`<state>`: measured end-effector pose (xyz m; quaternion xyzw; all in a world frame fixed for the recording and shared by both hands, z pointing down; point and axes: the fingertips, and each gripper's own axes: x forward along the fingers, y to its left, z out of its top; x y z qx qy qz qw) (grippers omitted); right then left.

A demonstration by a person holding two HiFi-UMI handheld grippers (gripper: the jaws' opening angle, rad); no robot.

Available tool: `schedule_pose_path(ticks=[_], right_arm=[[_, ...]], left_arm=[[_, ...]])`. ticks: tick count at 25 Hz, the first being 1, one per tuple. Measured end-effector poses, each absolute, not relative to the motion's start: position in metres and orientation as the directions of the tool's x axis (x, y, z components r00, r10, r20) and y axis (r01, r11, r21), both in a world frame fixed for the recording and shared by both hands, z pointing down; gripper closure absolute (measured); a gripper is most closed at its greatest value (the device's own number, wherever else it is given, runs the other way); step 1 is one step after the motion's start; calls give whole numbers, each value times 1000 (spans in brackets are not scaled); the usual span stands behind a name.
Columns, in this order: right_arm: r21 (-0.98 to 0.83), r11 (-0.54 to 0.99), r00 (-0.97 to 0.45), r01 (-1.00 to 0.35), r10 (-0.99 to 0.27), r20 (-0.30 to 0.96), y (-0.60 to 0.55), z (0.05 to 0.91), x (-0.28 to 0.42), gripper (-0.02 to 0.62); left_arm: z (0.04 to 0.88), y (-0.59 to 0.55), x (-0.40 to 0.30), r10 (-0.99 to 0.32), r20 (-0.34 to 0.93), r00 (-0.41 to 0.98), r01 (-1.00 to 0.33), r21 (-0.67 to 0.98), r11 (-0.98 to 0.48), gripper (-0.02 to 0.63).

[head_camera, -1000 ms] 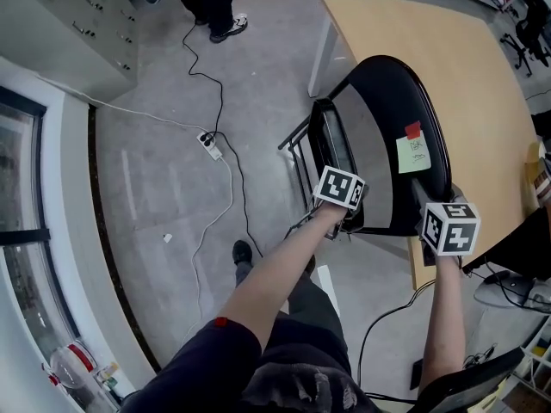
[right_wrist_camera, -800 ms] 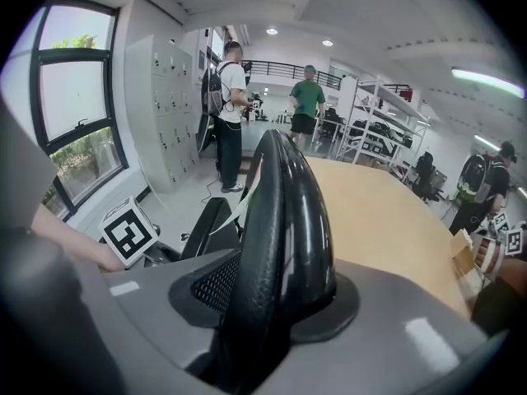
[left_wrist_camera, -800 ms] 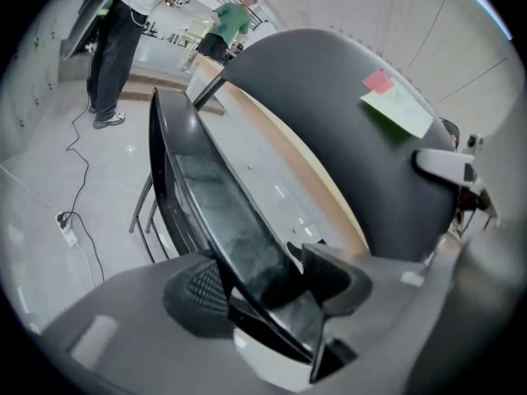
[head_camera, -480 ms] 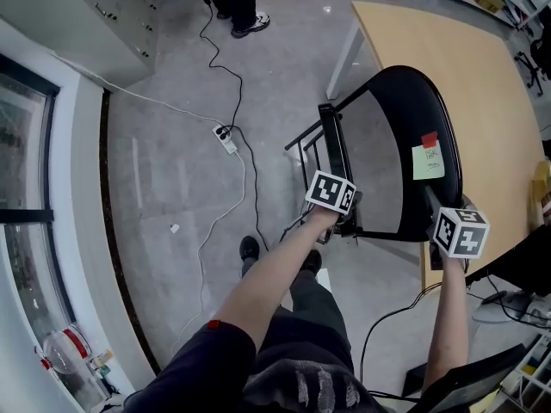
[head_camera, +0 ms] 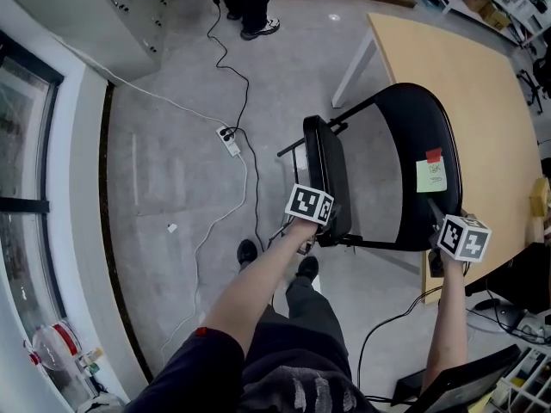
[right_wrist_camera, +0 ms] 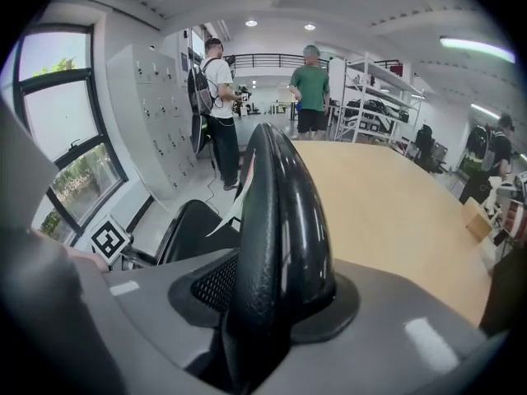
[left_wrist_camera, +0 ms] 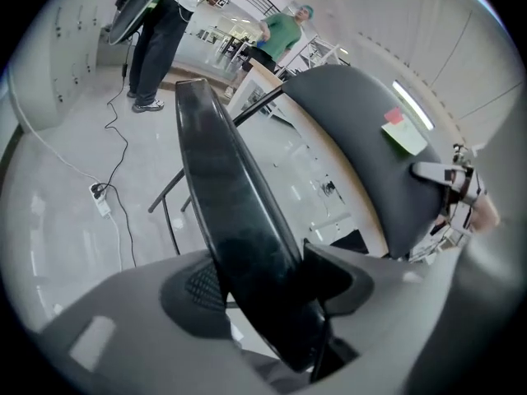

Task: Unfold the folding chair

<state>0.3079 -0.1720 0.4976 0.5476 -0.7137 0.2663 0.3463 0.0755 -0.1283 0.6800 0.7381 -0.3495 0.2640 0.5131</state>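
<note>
Black seat (head_camera: 330, 175) and backrest (head_camera: 413, 119) of the folding chair (head_camera: 405, 188) stand part-way apart on the grey floor (head_camera: 172, 188), with the backrest just beside the wooden counter (head_camera: 465, 58). The left gripper (left_wrist_camera: 272, 290) clamps the seat's near edge, though its jaws are easing open with that edge between the pads. The right gripper (right_wrist_camera: 272, 296) is clenched on the backrest's rim.

My worry is the left grip — if it loosens further, the glossy seat could slide out and swing shut again. Pulling the seat away could also tip the frame if the backrest is not braced, or knock it against the counter's edge. A cable (head_camera: 245, 170) lies near the chair's legs and might snag one.
</note>
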Motion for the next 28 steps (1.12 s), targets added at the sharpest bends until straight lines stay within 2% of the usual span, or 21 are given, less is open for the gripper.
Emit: schedule_pose_path(ticks=[6,19,28], right_arm=[[-26,253,-172,-967,-576,799,-173,511,302,428],[-141,221,-240,-965,-532,812,-162,532,299,431],[-209,172,-268,-963,-508,818,-159,540,294,431]], left_arm=[[694,-122,55,-248,748,615,-788,575,-220,337],[736,-93,-18,-257,759,598,-796,600,-81,327],[759,-88,-47,-262,736,624,-771,635,-49,324]])
